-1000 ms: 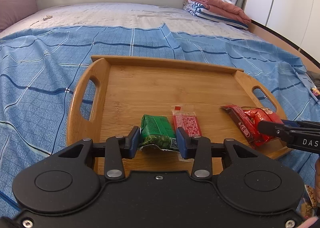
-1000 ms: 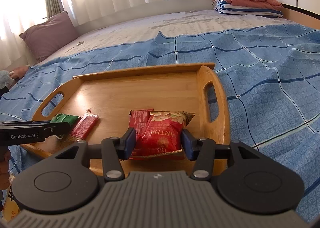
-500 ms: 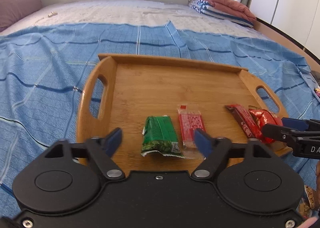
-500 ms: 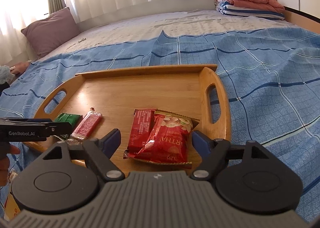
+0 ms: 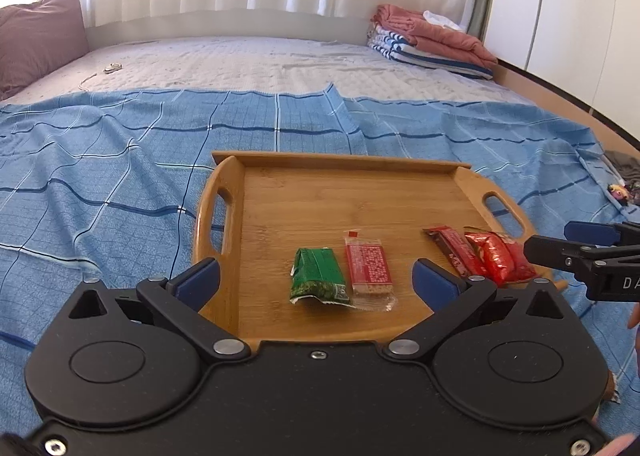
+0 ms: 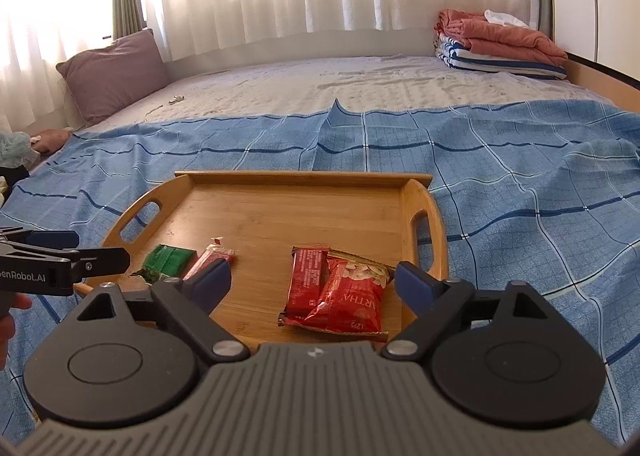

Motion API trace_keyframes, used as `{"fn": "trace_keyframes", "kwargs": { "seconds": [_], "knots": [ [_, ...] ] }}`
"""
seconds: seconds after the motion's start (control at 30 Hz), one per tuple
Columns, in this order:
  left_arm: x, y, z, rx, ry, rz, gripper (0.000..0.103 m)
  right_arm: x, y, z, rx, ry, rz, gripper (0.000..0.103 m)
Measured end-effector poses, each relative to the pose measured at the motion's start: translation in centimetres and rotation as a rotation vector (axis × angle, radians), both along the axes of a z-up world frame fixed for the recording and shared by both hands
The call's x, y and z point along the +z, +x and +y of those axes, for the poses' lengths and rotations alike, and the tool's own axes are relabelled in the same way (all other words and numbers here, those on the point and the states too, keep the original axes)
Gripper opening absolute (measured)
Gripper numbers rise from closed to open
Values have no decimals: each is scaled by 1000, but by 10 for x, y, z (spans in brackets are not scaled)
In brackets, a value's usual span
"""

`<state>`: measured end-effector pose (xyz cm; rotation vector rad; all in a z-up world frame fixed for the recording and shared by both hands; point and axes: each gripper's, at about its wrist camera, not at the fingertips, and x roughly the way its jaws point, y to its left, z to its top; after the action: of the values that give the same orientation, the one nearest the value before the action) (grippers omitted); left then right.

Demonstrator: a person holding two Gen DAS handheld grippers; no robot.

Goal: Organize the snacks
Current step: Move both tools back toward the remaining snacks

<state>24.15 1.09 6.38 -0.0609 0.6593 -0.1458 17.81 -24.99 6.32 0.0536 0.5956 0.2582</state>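
both angled down over the tray (image 5: pixel 224 191); left gripper (image 5: pixel 316 280) and right gripper (image 6: pixel 312 282) fingers still spreading wide, gripping nothing.

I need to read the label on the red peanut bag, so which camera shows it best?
The right wrist view: the red peanut bag lies close and face-up on the wooden tray, its printed front visible, overlapping a red bar. In the left wrist view the bag sits at the tray's far right, foreshortened and partly hidden behind the right gripper.

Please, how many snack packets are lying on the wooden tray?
4: green packet and pink-red bar lie side by side; dark red bar and red bag overlap near the right handle. None seems hidden.
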Motion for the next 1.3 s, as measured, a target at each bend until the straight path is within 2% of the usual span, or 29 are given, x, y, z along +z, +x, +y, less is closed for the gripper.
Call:
{"fn": "trace_keyframes", "kwargs": {
  "seconds": [0.33,0.6,1.0,1.3],
  "knots": [
    [20,-55,2,-4,-11,-52,103,23,-47,4,11,-4,-72,100],
    [22,-95,2,-4,-28,-73,103,27,-84,3,12,3,-114,103],
    [6,-142,0,21,-60,-76,103,10,-128,3,-12,-5,-139,103],
    [-10,-170,-10,6,-7,-122,103,-9,-155,-1,-38,-43,-150,103]
  ]
}}
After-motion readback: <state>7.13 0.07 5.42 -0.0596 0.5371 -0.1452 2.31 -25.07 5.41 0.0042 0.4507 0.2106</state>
